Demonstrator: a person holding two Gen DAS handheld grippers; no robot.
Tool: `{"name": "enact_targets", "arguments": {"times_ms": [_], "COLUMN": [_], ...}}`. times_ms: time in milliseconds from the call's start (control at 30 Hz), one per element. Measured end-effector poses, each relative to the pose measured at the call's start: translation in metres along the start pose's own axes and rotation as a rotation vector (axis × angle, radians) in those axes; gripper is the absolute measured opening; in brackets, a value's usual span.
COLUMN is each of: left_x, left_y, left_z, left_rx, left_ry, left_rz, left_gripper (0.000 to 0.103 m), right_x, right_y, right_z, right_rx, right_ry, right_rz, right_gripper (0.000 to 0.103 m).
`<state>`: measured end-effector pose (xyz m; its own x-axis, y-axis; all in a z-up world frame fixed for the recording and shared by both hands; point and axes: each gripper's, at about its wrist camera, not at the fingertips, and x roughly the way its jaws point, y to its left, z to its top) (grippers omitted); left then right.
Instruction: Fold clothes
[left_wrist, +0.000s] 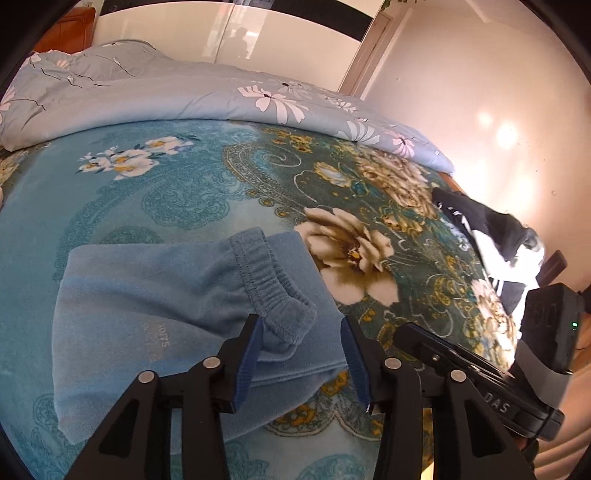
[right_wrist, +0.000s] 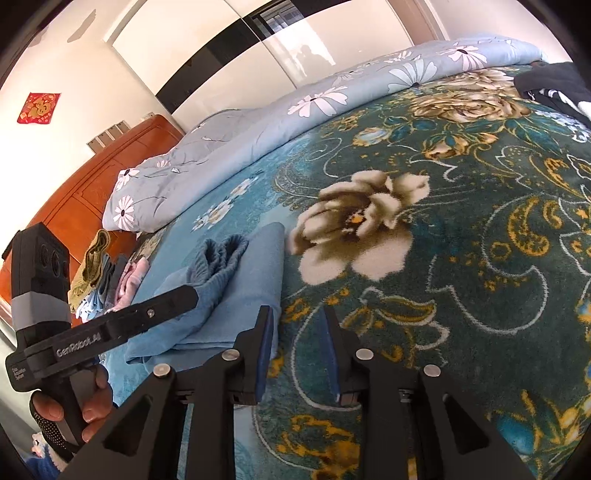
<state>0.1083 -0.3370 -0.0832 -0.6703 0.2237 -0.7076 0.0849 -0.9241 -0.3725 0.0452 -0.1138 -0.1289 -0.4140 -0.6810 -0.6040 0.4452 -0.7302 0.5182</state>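
Observation:
Light blue fleece trousers (left_wrist: 155, 295) lie folded on the floral bed blanket (left_wrist: 229, 177), with the elastic waistband (left_wrist: 269, 280) turned up on top. My left gripper (left_wrist: 301, 325) is open, its blue-padded fingers either side of the waistband's near end, not closed on it. In the right wrist view the same trousers (right_wrist: 255, 273) lie at centre left. My right gripper (right_wrist: 297, 314) is open and empty at the trousers' right edge, just above the blanket (right_wrist: 461, 258). The left gripper's body (right_wrist: 110, 332) shows at left, held in a hand.
A folded pale blue flowered quilt (left_wrist: 207, 92) lies along the far side of the bed. A black-and-white garment (left_wrist: 491, 236) lies at the bed's right edge. A pile of clothes (right_wrist: 107, 277) sits by the wooden headboard (right_wrist: 92, 192). The right gripper's body (left_wrist: 480, 373) is close at right.

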Motion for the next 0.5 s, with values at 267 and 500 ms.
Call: {"name": "enact_targets", "arguments": {"times_ms": [267,500], "left_x": [-0.051,-0.04], "left_y": [0.103,0.136], "left_z": [-0.005,-0.026], "left_rx": [-0.246,-0.275], "left_ry": [-0.154,-0.072], "left_rz": [0.375,0.373], "left_gripper": [0.062,0.062], "right_x": [0.036,0.079], "right_y": [0.044,0.054], "right_z": [0.008,0.012], "right_rx": [-0.047,0.062], "right_ry": [0.059,0.139], "right_rz": [0.145,0.178], "right_gripper": [0.054,0.055]}}
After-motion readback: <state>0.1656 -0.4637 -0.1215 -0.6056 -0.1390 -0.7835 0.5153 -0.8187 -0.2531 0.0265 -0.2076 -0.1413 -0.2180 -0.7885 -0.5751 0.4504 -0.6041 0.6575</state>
